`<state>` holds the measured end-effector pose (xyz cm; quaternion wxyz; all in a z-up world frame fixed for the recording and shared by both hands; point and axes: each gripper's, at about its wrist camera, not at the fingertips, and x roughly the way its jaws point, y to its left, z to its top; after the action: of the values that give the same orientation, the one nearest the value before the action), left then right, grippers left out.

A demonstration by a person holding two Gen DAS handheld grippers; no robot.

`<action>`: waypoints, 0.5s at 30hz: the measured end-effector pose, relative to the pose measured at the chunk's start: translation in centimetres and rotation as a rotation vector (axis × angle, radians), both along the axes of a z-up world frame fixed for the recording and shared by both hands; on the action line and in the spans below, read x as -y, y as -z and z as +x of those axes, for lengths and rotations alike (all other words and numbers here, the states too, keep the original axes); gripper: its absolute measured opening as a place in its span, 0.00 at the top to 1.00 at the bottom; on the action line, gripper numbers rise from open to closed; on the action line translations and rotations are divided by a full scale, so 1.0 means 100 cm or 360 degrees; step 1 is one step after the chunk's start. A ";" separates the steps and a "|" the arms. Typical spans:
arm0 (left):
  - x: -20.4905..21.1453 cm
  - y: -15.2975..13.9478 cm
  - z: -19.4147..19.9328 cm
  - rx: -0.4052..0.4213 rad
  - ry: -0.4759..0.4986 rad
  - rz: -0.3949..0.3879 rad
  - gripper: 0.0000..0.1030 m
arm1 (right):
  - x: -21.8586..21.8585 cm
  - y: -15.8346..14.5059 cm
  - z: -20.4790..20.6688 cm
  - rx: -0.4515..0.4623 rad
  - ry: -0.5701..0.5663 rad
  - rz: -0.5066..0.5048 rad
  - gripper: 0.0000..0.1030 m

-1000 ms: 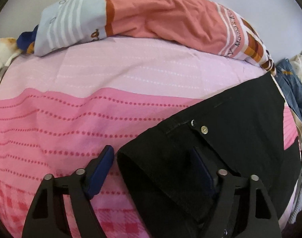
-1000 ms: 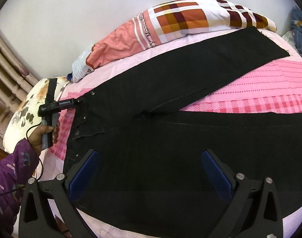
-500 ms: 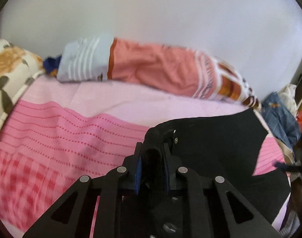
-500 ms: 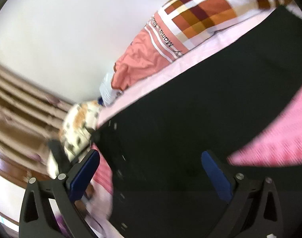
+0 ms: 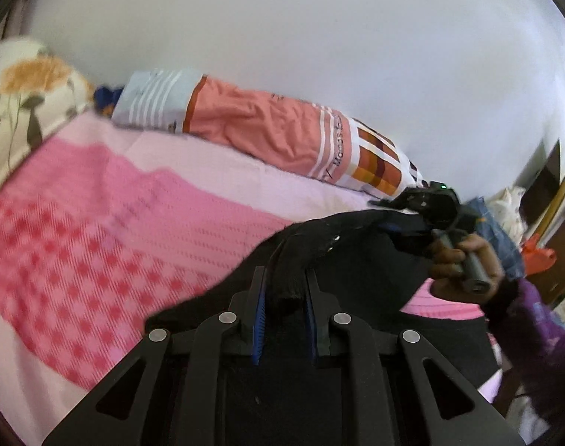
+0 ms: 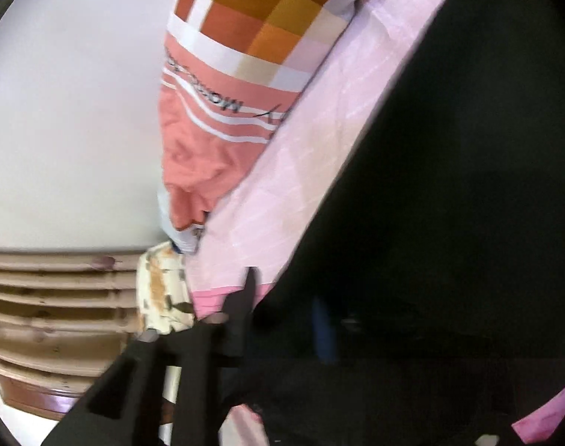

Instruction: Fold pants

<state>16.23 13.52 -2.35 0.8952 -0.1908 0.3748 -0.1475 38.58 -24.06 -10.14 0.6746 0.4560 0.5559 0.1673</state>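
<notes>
In the right wrist view the black pants (image 6: 449,223) swallow the right gripper (image 6: 282,319): one finger shows at lower centre, the other is only a dim blue smear, and whether cloth is pinched cannot be told. Motion blur smears the headboard (image 6: 52,316) at lower left.

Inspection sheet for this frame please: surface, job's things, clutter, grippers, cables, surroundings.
Surface: bed with a pink patterned sheet.
Job's things: black pants, one edge lifted off the sheet.
Clutter: orange checked pillow along the wall; floral pillow at the bed's end; heap of clothes on the far side.
Grippers: left gripper shut on the pants' edge. Right gripper at the pants, its jaws have just been closing; the grip is blurred.
Cables: nothing seen.
Surroundings: plain white wall; slatted headboard.
</notes>
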 end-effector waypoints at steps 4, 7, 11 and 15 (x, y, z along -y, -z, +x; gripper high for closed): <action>0.002 0.004 -0.007 -0.0047 -0.0015 -0.0016 0.82 | 0.001 -0.019 -0.030 0.0147 0.0001 -0.0137 0.91; -0.003 0.003 -0.013 -0.0074 -0.0047 -0.0027 0.82 | 0.003 -0.036 -0.067 0.0249 -0.0003 -0.0187 0.91; -0.015 0.003 -0.026 -0.0133 -0.0079 -0.0025 0.82 | 0.009 -0.049 -0.128 0.0288 -0.0025 -0.0219 0.92; -0.022 0.008 -0.047 -0.0219 -0.0109 -0.0013 0.82 | 0.008 -0.046 -0.188 0.0254 -0.0035 -0.0230 0.92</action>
<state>11.52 15.68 -3.16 0.8710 -0.2170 0.4280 -0.1050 19.77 -24.85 -5.54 0.7459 0.3852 0.5160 0.1701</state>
